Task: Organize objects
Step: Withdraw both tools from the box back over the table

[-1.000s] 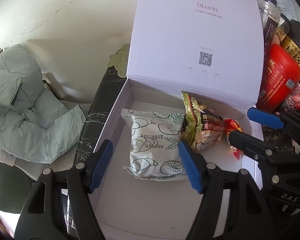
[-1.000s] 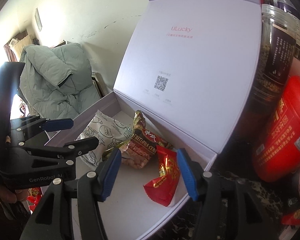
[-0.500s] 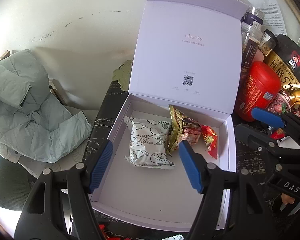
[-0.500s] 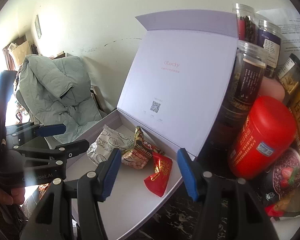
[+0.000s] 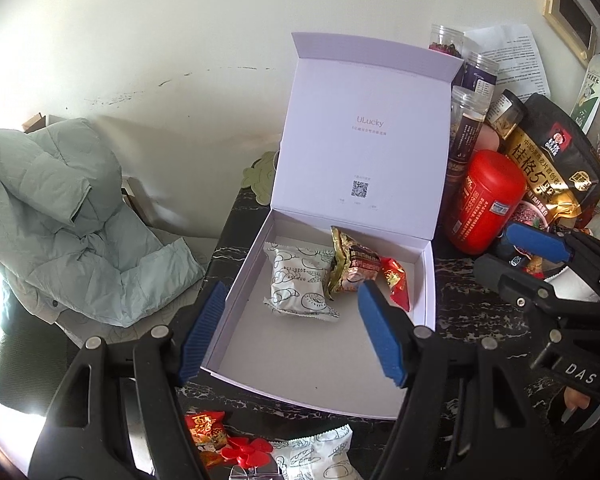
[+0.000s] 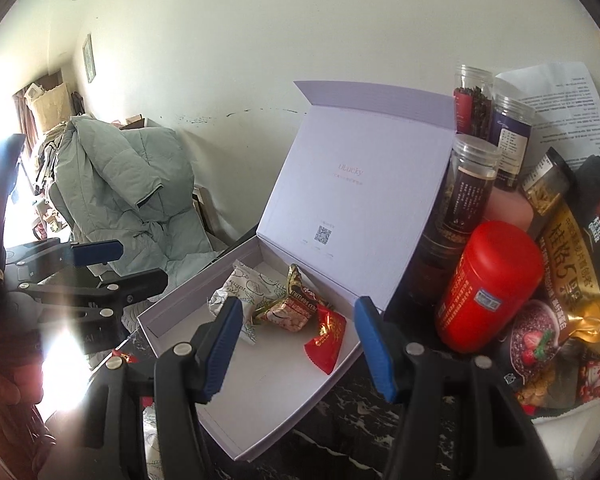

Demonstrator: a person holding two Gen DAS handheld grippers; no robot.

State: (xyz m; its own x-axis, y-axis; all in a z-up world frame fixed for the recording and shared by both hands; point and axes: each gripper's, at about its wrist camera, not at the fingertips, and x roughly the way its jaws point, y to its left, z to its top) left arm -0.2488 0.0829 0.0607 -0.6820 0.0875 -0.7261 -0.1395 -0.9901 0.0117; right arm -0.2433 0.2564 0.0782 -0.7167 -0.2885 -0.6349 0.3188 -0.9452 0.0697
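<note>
Your left gripper (image 5: 292, 330) and right gripper (image 6: 298, 346) both hang wide, holding nothing. Inside the white box (image 5: 320, 356), three snack packets line its hinged back wall, the red candy (image 5: 396, 282) lengthwise front-to-back.

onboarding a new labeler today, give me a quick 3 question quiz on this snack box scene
1. True or false: the white box has its lid shut.
2. How many snack packets lie inside the box?
3. The red canister stands: A) inside the box, B) outside it, beside the lid, C) on the green jacket.

Key: 1 false. 2 three: white pastry packet, gold packet, red packet. 3 B.
</note>
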